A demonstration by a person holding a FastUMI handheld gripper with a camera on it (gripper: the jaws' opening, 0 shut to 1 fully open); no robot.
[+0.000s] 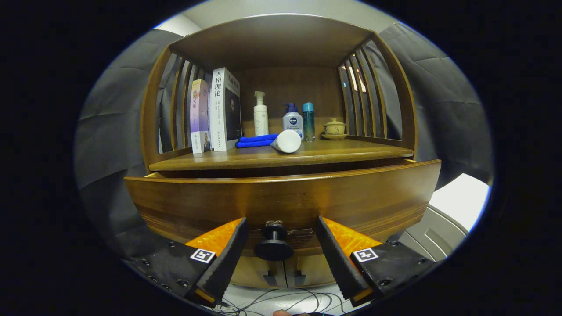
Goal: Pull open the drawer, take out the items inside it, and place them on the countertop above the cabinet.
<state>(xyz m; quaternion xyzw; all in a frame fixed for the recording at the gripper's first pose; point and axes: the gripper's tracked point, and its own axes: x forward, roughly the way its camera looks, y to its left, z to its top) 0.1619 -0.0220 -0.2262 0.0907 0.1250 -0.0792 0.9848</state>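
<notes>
- Cabinet (151, 109): countertop (342, 153) carries 2 books (217, 112) far left, 3 bottles, a blue cloth (257, 140), a white tube (287, 141), a lidded cup (334, 128) far right.
- Drawer (281, 199) stands slightly out from the cabinet; gap under the countertop is too dark to show contents.
- Knob (274, 245) sits between the fingers.
- Gripper (279, 256) spread apart, both fingers clear of the knob, straddling it, probably lined up for a pull.
</notes>
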